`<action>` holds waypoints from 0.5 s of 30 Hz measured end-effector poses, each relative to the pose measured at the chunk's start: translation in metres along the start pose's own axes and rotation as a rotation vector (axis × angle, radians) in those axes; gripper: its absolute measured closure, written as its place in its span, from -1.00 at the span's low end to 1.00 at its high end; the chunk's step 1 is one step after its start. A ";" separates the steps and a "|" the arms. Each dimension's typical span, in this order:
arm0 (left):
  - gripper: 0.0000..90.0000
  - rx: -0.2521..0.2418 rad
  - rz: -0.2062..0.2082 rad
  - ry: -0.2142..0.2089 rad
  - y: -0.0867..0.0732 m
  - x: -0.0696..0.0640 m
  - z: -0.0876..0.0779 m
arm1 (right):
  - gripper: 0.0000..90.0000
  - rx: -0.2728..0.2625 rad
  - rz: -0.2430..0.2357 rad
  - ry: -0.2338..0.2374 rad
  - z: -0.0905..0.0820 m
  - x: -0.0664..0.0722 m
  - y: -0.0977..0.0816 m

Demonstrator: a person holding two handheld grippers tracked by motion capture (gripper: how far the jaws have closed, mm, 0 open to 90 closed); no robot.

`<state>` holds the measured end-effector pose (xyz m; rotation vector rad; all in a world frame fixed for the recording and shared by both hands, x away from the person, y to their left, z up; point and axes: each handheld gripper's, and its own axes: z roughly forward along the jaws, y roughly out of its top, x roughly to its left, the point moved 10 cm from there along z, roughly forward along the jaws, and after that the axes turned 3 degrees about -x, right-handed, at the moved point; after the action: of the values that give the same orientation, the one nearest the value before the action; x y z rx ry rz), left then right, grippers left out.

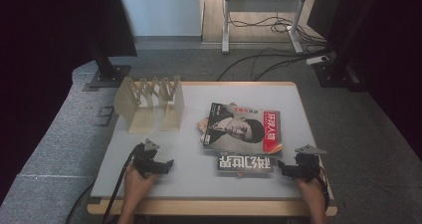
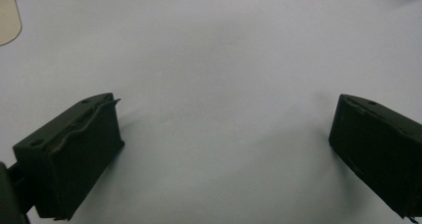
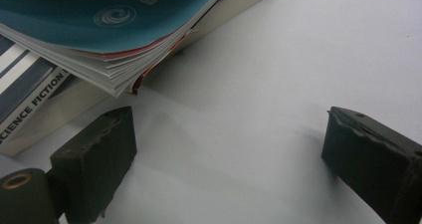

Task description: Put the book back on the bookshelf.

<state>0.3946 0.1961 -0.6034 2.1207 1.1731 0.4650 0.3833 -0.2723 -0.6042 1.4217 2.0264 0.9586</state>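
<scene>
1. My left gripper (image 1: 168, 164) sits low over the near left of the table (image 1: 194, 179), held in the left hand (image 1: 137, 176). In the left gripper view its jaws stand wide apart with only bare grey tabletop between them; they hold nothing.
2. My right gripper (image 1: 282, 170) is at the near right edge, in the right hand (image 1: 311, 186). In the right gripper view its jaws are also spread wide and empty, resting close to the surface.
3. The magazines (image 1: 243, 130) lie in a loose stack at the table's middle, right of centre. The top one shows a portrait cover with a red strip.
4. A thicker book (image 1: 245, 163) with large white characters lies under the stack's near edge, between the two grippers but nearer the right one.
5. In the right gripper view the stack's fanned page corner (image 3: 117, 79) overhangs just beyond the left jaw, not touching it.
6. A beige folding rack (image 1: 149, 103) stands at the far left, well apart from the left gripper.
</scene>
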 end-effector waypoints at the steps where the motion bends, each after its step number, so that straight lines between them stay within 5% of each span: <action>1: -1.00 0.000 -0.001 0.000 0.000 0.000 0.000 | -0.86 0.000 0.001 0.002 0.000 0.000 0.000; 15: -1.00 0.000 -0.003 0.006 0.000 0.000 0.000 | -0.86 0.008 0.003 0.003 0.000 0.000 0.000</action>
<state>0.3945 0.1957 -0.6033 2.1184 1.1799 0.4704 0.3835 -0.2723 -0.6043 1.4290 2.0326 0.9553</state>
